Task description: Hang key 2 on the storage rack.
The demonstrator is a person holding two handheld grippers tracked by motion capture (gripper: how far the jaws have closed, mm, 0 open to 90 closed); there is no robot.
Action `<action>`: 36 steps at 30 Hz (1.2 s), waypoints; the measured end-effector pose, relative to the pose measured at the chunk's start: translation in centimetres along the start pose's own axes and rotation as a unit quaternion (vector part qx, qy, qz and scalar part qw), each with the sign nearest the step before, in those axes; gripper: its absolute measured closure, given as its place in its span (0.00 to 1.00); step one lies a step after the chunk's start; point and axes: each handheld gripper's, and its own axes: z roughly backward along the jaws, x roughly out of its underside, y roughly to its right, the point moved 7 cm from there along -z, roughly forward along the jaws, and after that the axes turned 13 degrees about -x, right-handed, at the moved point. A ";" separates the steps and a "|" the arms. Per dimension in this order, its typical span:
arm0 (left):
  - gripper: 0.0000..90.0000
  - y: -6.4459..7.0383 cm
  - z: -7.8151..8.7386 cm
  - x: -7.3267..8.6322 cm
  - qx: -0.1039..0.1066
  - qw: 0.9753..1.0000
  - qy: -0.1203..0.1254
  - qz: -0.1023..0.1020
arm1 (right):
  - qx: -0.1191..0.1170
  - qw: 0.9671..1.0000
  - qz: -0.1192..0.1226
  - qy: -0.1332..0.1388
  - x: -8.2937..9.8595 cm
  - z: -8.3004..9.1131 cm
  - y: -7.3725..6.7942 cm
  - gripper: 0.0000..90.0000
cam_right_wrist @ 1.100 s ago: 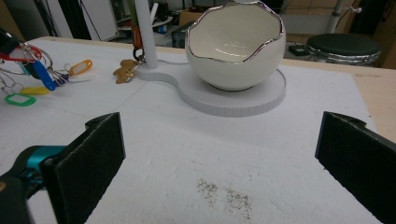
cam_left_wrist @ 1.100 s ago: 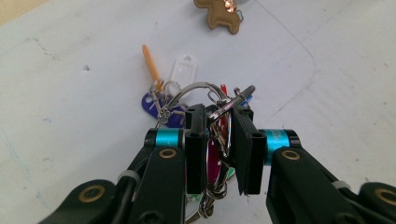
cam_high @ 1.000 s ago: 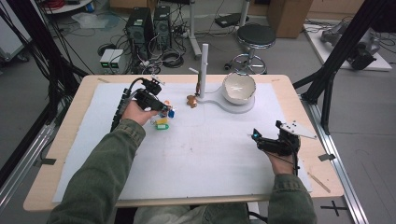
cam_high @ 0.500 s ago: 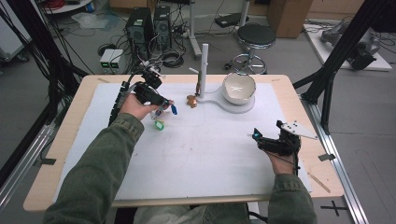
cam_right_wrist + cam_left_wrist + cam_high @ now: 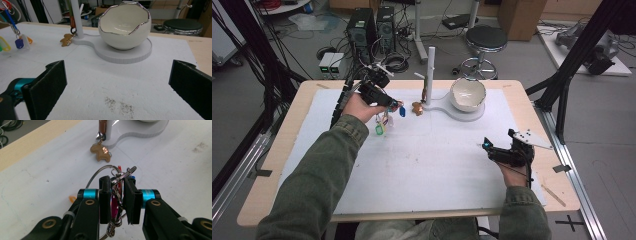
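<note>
Keyring bunch (image 5: 117,192) is clamped in the left gripper (image 5: 384,100), jaws nearly closed on the wire rings, lifted off the white mat (image 5: 427,165) with coloured tags (image 5: 382,125) dangling below the jaws. Judged progress: pickup done, carry looks under way; what is left is probably hanging the bunch on the white post stand (image 5: 430,75) or dropping it in the egg-shaped bowl (image 5: 468,94), which sit ahead and to the right of the left gripper. Cannot say which is the goal.

Right gripper (image 5: 499,152) hovers low over the mat near the table's (image 5: 522,90) right edge, well apart from the left one, jaws spread wide, nothing between them. Bowl sits straight ahead of it, on the stand's round base.

Small horse-shaped charm (image 5: 100,152) already hangs at the post on a brown strap (image 5: 102,126), just ahead of the left gripper's jaws, resting on the mat beside the base.

Hard to read:
- how many rings and tags are in the bunch; they overlap between the jaws, and a red and a blue piece (image 5: 132,177) only peek out.
- lower part of the bunch is cut off at the bottom of the left gripper view.
- top of the post, and any hook on it, is too small in the high view and cropped in the gripper views.
- faint dark specks (image 5: 117,105) on the mat in front of the right gripper, nature unclear.
</note>
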 end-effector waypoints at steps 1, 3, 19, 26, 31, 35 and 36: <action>0.85 0.0 0.1 -0.2 0.002 1.000 0.001 0.001 | 0.000 1.000 0.001 0.000 0.0 0.0 0.0 0.01; 0.85 0.1 0.3 -0.6 0.002 1.000 0.004 -0.001 | 0.000 1.000 0.002 0.000 0.0 0.0 0.0 0.01; 0.85 3.3 1.1 -4.0 0.024 0.999 0.023 -0.037 | -0.002 1.000 -0.001 0.001 0.0 0.0 0.0 0.01; 0.85 4.5 1.7 -5.3 0.039 0.997 0.031 -0.050 | -0.002 1.000 -0.001 0.001 0.0 0.1 0.0 0.01; 0.85 4.8 2.1 -6.3 0.047 0.997 0.037 -0.043 | 0.000 1.000 -0.003 0.002 0.0 0.2 0.1 0.01; 0.85 4.6 2.4 -7.2 0.057 0.997 0.041 -0.038 | -0.001 1.000 -0.001 0.001 0.1 0.2 0.0 0.01; 0.85 4.5 2.5 -7.4 0.061 0.997 0.044 -0.030 | -0.001 1.000 0.000 0.001 0.1 0.2 0.0 0.01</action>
